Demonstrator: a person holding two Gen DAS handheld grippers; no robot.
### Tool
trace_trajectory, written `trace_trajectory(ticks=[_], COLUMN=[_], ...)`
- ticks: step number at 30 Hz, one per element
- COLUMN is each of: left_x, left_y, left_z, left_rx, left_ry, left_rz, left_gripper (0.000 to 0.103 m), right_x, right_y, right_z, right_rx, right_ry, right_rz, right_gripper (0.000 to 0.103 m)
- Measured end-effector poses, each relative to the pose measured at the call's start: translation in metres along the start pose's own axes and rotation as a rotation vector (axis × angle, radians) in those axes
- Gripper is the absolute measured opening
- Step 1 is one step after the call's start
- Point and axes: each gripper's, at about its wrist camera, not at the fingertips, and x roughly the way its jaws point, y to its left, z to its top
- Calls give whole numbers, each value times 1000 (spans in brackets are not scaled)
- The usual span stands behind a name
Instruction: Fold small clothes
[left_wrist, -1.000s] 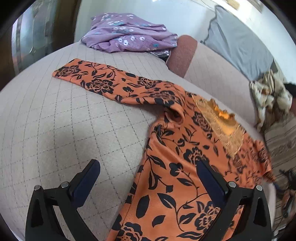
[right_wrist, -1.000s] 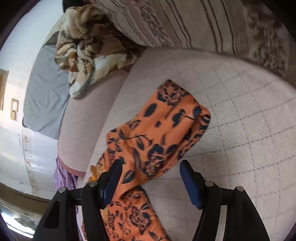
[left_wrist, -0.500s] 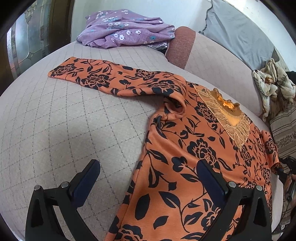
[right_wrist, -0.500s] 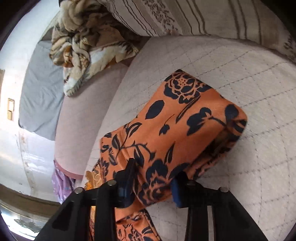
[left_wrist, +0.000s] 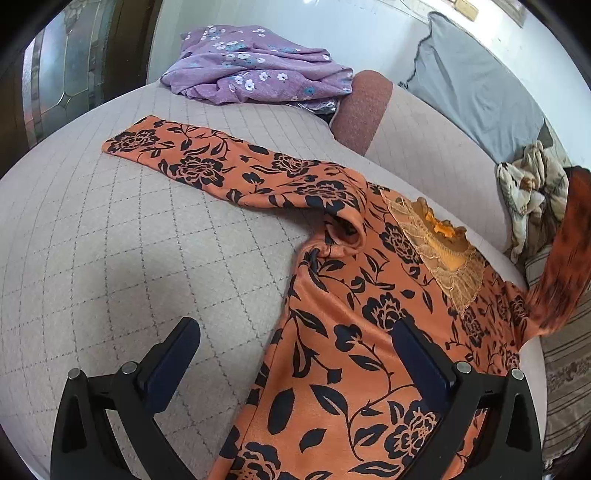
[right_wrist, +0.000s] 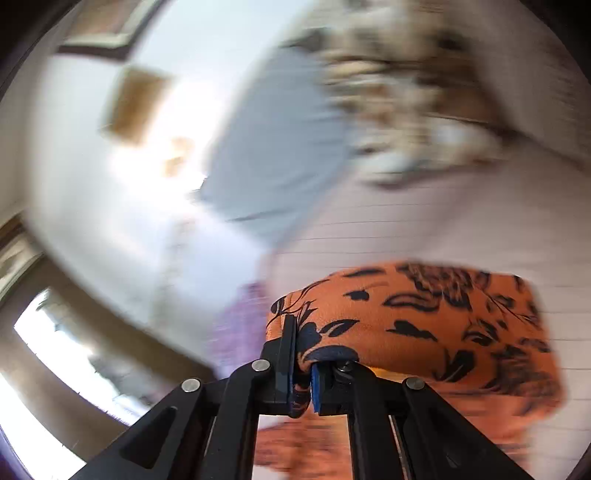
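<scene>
An orange top with black flowers (left_wrist: 354, 325) lies spread on the quilted sofa seat (left_wrist: 110, 258), one sleeve (left_wrist: 207, 162) stretched out to the far left. My left gripper (left_wrist: 295, 354) is open and empty, hovering over the top's left edge. My right gripper (right_wrist: 303, 362) is shut on the other sleeve (right_wrist: 424, 321) and holds it lifted off the seat; the view is motion-blurred. That raised sleeve also shows blurred at the right edge of the left wrist view (left_wrist: 561, 266).
A purple flowered garment (left_wrist: 255, 66) lies at the sofa's far end by a reddish armrest (left_wrist: 362, 107). A grey cushion (left_wrist: 476, 77) and a crumpled patterned cloth (left_wrist: 532, 188) sit at the back right. A striped cushion (left_wrist: 565, 362) is at the right.
My right gripper closed on the right sleeve and lifted it up, swinging fast. The left gripper stayed open, almost still, over the top.
</scene>
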Motion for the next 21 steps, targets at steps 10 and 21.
trace_trajectory(ticks=[10, 21], left_x=[-5, -3], left_y=[14, 12], left_z=[5, 6], left_rx=[-68, -78], left_ry=[-15, -4], left_rz=[-28, -45], left_gripper=[103, 103], right_x=[151, 183], right_y=[23, -69], right_z=[-150, -239], right_rx=[100, 129], right_ry=[244, 589], right_rz=[150, -136], right_gripper=[10, 78])
